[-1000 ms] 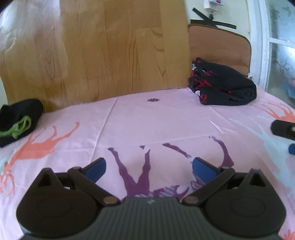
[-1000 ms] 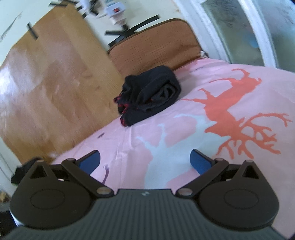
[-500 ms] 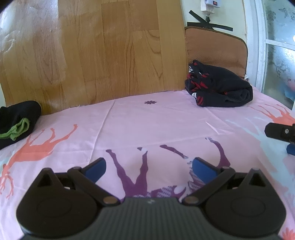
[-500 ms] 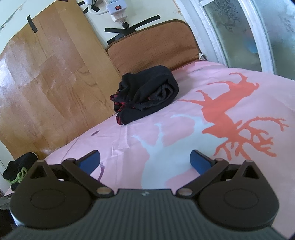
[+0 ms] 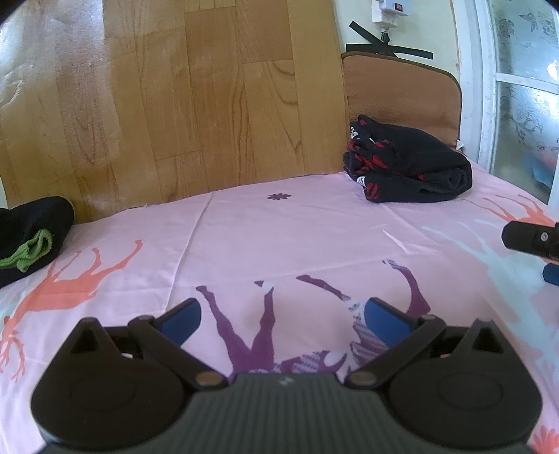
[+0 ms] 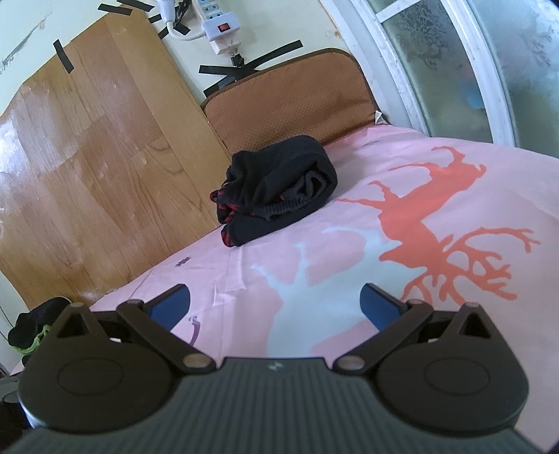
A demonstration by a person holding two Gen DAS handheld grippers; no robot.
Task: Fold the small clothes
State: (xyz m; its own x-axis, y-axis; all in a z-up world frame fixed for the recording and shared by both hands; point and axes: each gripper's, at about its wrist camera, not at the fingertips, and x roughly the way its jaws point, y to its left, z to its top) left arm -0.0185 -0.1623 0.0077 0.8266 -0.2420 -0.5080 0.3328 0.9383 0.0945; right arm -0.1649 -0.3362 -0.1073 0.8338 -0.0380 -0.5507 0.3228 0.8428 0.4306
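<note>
A folded black garment with red pattern [image 5: 408, 174] lies at the far right of the pink deer-print sheet [image 5: 279, 237], also in the right wrist view [image 6: 279, 195]. A black garment with green trim [image 5: 31, 241] lies at the far left, and shows small in the right wrist view [image 6: 35, 328]. My left gripper [image 5: 279, 317] is open and empty, low over the sheet. My right gripper [image 6: 276, 304] is open and empty, low over the sheet; part of it shows at the right edge of the left wrist view [image 5: 534, 241].
A wooden board [image 5: 167, 97] and a brown cushion [image 5: 401, 90] stand against the wall behind the sheet. A power strip [image 6: 220, 24] is taped to the wall. A frosted window [image 6: 489, 59] lines the right side.
Both grippers drew back and steadied a little; the right view tilted so the folded black garment sits more centred. Nothing was gripped or released.
</note>
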